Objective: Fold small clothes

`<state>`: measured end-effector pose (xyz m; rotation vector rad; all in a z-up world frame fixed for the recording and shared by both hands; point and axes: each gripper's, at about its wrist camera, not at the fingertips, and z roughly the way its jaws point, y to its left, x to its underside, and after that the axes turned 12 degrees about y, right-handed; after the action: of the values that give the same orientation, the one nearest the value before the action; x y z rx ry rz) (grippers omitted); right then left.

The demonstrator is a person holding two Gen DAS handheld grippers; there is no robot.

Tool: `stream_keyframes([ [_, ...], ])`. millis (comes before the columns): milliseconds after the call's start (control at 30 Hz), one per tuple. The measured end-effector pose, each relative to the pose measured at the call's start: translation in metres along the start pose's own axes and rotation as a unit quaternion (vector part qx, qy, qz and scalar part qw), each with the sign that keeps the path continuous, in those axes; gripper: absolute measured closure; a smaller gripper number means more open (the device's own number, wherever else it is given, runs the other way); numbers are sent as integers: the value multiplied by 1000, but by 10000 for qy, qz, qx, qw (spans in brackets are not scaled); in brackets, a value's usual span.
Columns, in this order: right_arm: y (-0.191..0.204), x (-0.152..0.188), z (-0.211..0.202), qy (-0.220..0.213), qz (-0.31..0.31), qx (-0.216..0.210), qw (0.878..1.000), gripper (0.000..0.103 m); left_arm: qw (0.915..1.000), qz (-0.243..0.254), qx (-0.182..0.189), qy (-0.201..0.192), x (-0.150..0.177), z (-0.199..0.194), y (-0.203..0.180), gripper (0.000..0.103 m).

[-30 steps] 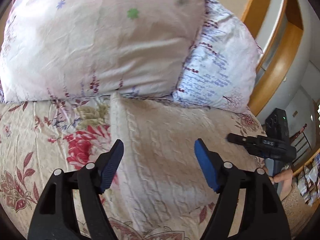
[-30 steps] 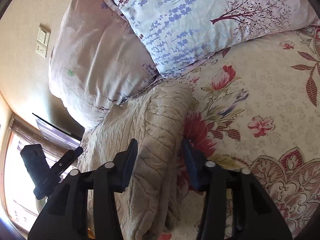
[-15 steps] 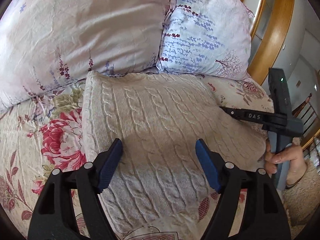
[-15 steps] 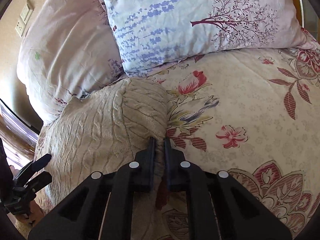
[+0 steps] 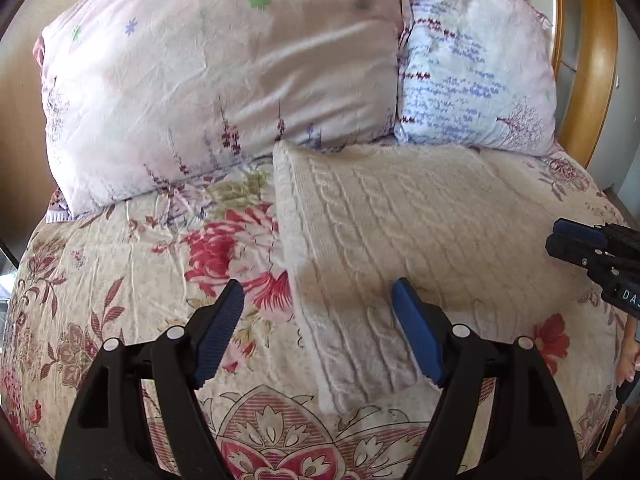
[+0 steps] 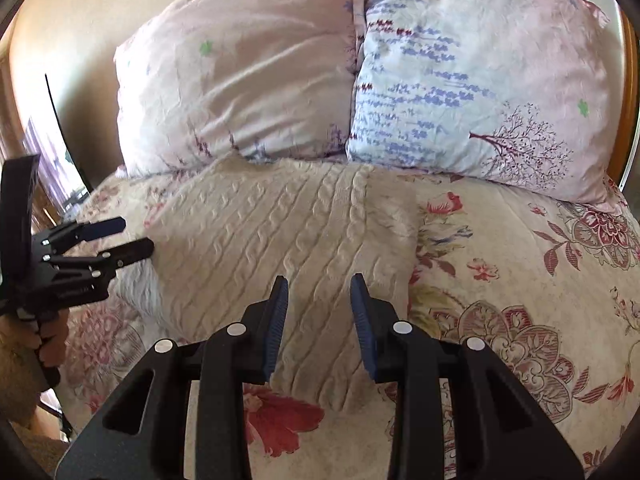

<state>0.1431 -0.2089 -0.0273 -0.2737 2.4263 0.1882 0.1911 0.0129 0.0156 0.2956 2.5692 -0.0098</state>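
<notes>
folded cream sweater lies on the bed, far edge tucked under the pillows; left gripper and right gripper gape, empty.

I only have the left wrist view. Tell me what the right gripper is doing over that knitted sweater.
Observer: In the right wrist view the right gripper is open and holds nothing. The folded cream sweater lies below it.
Operator: Now give me the sweater's right side.
Observer: Its right edge is a thick fold lying on the floral bedspread.
Operator: Report my left gripper from outside.
Observer: The left gripper is open, with its tips at the sweater's left edge. I cannot tell whether they touch it.
</notes>
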Motion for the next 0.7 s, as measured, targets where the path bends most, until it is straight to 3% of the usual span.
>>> stream_keyframes([
  [100, 5, 6, 7, 46, -54, 320, 9995, 63, 9998, 45, -91, 165, 5, 11, -3, 21],
  [233, 4, 8, -5, -110, 132, 233, 9996, 59, 9996, -131, 70, 255, 12, 11, 2, 19],
  [367, 14, 16, -20, -320, -15, 352, 9989, 38, 9996, -185, 87, 183, 24, 1, 4, 18],
  [533, 23, 22, 3, 142, -144, 829, 9964, 38, 9996, -117, -139, 197, 32, 6, 0, 13],
  [700, 17, 29, -17, -88, 209, 668, 9975, 35, 9996, -225, -2, 162, 40, -4, 4, 11],
])
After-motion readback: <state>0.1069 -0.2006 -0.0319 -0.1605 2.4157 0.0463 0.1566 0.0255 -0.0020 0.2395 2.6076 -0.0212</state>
